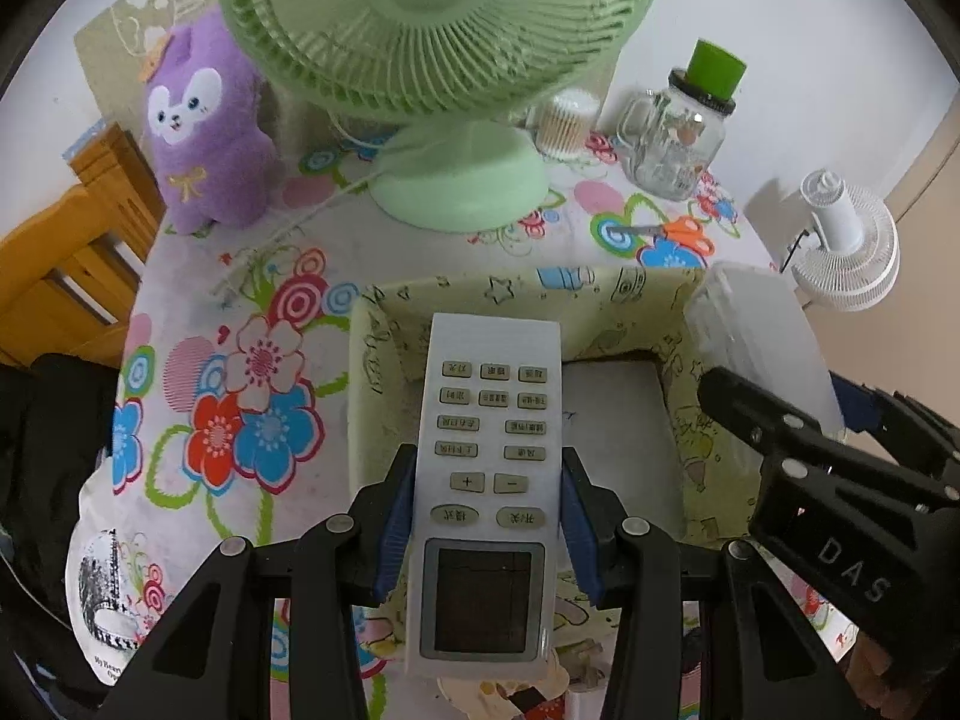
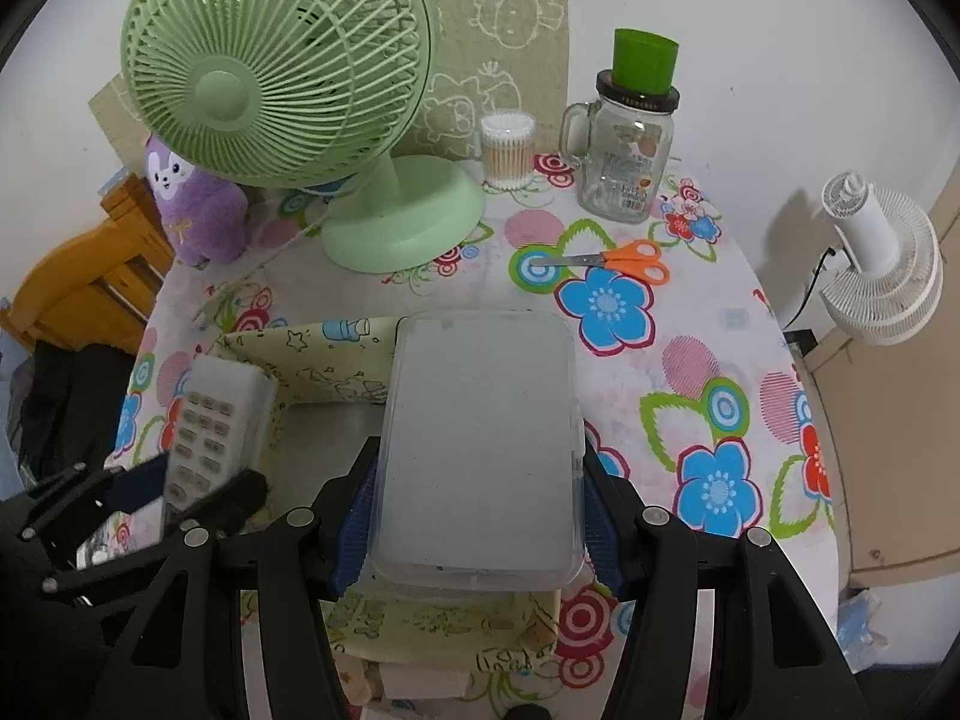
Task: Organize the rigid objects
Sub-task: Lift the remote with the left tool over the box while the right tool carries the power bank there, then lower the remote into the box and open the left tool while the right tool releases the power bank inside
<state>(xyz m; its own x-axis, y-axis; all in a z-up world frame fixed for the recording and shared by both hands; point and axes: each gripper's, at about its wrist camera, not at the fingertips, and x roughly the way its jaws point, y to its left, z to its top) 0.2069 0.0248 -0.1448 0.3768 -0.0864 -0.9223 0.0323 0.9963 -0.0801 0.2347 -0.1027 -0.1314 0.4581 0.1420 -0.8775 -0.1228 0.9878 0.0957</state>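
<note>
My left gripper (image 1: 487, 519) is shut on a white remote control (image 1: 489, 480) and holds it over the yellow-green fabric storage box (image 1: 384, 354). My right gripper (image 2: 477, 519) is shut on a frosted clear plastic case (image 2: 480, 438) and holds it over the right side of the same fabric box (image 2: 312, 366). The remote (image 2: 210, 438) and the left gripper (image 2: 156, 498) show at the left in the right wrist view. The plastic case (image 1: 756, 336) and the right gripper (image 1: 798, 450) show at the right in the left wrist view.
A green desk fan (image 2: 300, 108), a purple plush toy (image 1: 198, 138), a cotton swab tub (image 2: 507, 147), a glass jar with a green cup on it (image 2: 630, 138) and orange scissors (image 2: 618, 258) stand on the floral tablecloth (image 2: 690, 372). A white fan (image 2: 882, 264) is off the table's right edge, a wooden chair (image 1: 66, 276) at the left.
</note>
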